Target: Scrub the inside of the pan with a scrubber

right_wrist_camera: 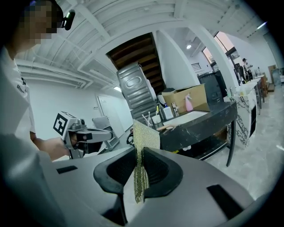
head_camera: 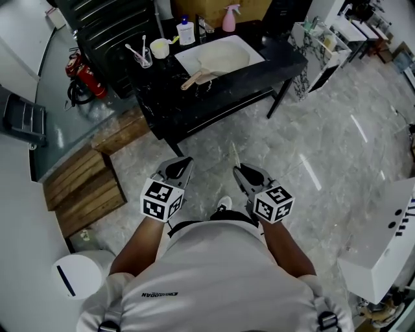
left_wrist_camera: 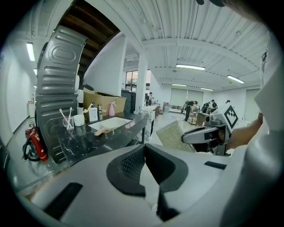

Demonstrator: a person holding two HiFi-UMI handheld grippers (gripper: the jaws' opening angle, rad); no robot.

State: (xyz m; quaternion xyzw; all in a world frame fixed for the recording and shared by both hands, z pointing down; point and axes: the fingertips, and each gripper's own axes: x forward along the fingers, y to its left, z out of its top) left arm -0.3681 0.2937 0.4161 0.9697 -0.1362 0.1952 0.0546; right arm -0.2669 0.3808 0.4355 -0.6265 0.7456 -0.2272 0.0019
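Note:
The pan (head_camera: pixel 220 62), pale inside with a wooden handle, lies in a white basin (head_camera: pixel 185 59) on a black table (head_camera: pixel 162 97) some way ahead of me. My left gripper (head_camera: pixel 180 167) is shut with nothing in it, as the left gripper view shows (left_wrist_camera: pixel 144 153). My right gripper (head_camera: pixel 243 174) is shut on a thin gold-green mesh scrubber (right_wrist_camera: pixel 143 146), which stands upright between the jaws. From the left gripper view the scrubber (left_wrist_camera: pixel 172 135) shows as a flat square. Both grippers are held over the floor, well short of the table.
On the table stand a white bottle (head_camera: pixel 186 31), a pink spray bottle (head_camera: pixel 229 18), a mug (head_camera: pixel 159 48) and a glass with toothbrushes (head_camera: pixel 144 57). A fire extinguisher (head_camera: pixel 81 72) and wooden pallets (head_camera: pixel 84 185) are at the left. A white bin (head_camera: pixel 76 272) is near my left side, a white unit (head_camera: pixel 382 246) at my right.

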